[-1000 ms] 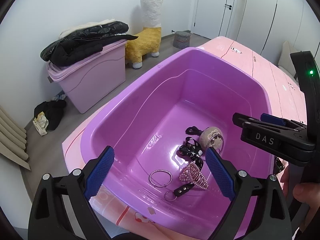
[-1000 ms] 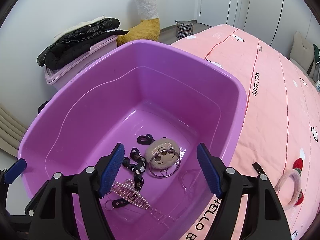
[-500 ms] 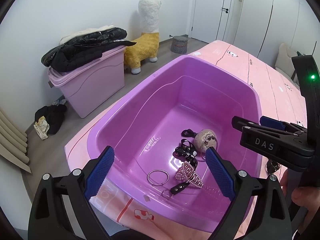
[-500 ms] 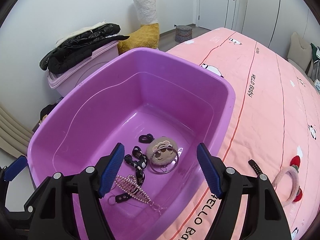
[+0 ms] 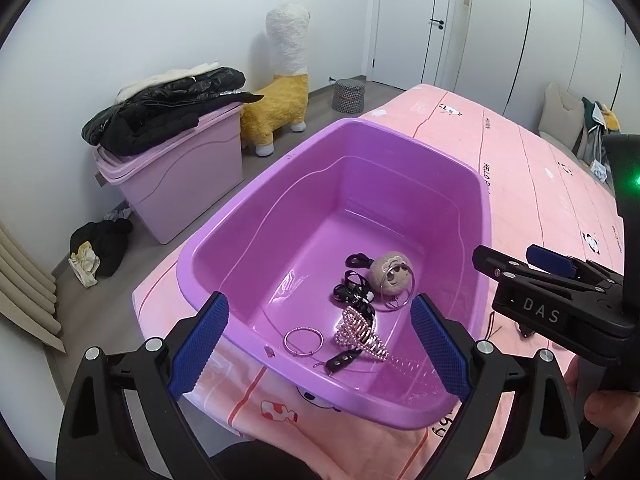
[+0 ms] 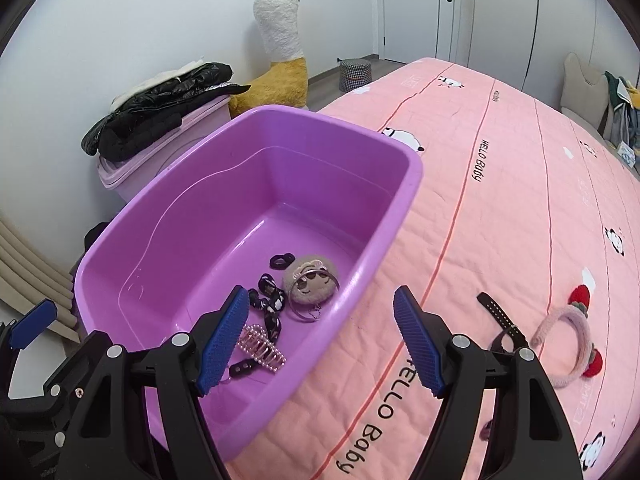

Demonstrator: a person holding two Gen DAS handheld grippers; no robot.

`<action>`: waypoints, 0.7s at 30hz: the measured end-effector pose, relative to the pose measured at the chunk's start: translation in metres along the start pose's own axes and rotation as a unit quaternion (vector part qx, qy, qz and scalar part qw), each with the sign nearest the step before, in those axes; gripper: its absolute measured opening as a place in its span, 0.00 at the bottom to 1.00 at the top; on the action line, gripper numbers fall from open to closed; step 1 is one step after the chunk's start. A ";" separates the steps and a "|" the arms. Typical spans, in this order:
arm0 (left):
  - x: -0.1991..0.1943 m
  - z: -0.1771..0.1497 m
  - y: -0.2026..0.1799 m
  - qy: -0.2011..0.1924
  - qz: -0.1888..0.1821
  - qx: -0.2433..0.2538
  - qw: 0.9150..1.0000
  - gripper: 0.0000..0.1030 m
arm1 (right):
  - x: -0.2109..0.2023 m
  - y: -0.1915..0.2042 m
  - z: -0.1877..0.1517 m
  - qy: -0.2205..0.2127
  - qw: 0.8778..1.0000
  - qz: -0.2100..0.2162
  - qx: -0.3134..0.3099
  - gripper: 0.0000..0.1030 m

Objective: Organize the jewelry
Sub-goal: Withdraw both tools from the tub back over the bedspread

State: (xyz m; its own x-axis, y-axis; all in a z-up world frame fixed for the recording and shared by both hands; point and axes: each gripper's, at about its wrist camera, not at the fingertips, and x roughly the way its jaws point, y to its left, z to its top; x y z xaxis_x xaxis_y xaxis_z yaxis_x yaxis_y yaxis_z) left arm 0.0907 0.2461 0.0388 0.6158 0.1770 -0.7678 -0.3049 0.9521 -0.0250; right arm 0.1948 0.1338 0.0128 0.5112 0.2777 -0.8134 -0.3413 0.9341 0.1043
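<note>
- Both claws stood spread and empty: the left gripper over the near end of the purple tub, the right gripper over its rim.
- The tub held a bangle, a pearl hair claw, a plush clip and black ties.
- A pink headband and a black strap lay outside on the pink bedspread.
- Judged step: between items; next, the right claw likely needs to reach out and pinch the strap or headband.
</note>
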 end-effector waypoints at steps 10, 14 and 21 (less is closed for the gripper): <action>-0.022 -0.014 -0.022 0.000 -0.012 0.018 1.000 0.88 | -0.038 -0.038 -0.036 -0.018 0.999 0.000 0.050 0.69; -0.028 -0.023 -0.034 0.000 -0.017 0.027 1.000 0.88 | -0.054 -0.057 -0.053 -0.027 0.997 -0.005 0.071 0.69; -0.036 -0.040 -0.062 0.009 -0.033 0.053 0.998 0.88 | -0.079 -0.097 -0.096 -0.032 0.993 -0.023 0.112 0.69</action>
State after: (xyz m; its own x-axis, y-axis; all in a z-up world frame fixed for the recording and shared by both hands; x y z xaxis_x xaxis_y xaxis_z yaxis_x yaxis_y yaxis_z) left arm 0.0587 0.1708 0.0426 0.6184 0.1102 -0.7781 -0.1859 0.9825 -0.0087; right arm 0.1121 -0.0004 0.0118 0.5745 0.2397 -0.7827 -0.1348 0.9708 0.1983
